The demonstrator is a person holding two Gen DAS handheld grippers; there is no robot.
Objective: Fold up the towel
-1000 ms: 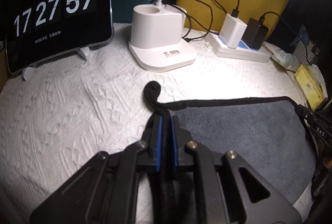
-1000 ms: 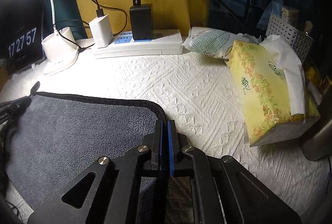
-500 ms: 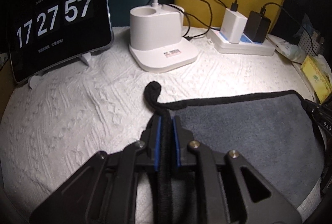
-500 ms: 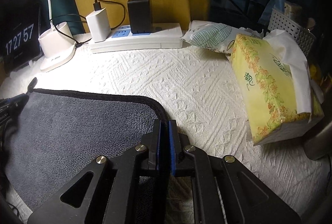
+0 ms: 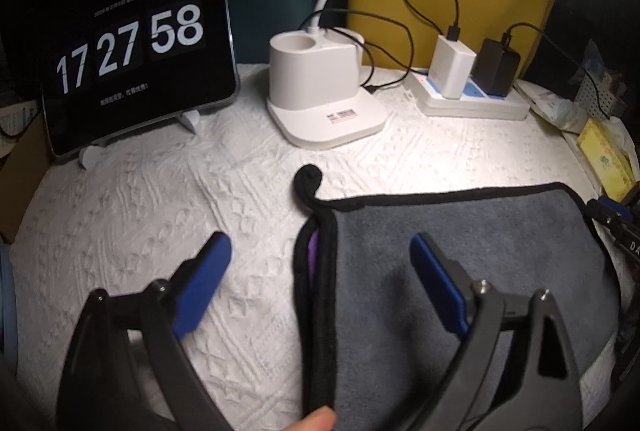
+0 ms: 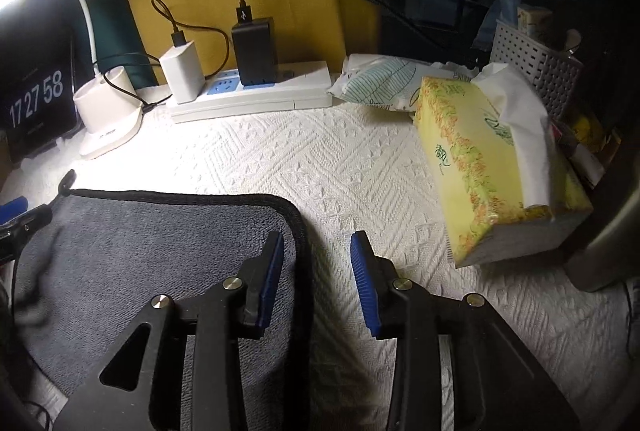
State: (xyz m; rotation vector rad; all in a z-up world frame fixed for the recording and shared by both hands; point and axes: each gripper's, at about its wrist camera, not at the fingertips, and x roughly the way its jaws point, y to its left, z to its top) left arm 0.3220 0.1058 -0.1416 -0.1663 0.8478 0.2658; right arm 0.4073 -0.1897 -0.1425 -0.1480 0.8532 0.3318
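Observation:
A grey towel with black edging lies folded on the white textured cloth; its hanging loop curls at the far left corner. My left gripper is open, its blue pads straddling the towel's left edge without touching it. In the right wrist view the towel lies at lower left. My right gripper is open over the towel's right edge, one pad above the towel, one above the cloth. A fingertip shows at the bottom of the left wrist view.
A clock tablet, a white lamp base and a power strip with chargers stand along the back. A yellow tissue box, a wipes pack and a white basket sit at the right.
Both grippers were shut on the towel's edges and have opened, letting the towel go. The towel now rests flat on the cloth. The clock went from 57 to 58.

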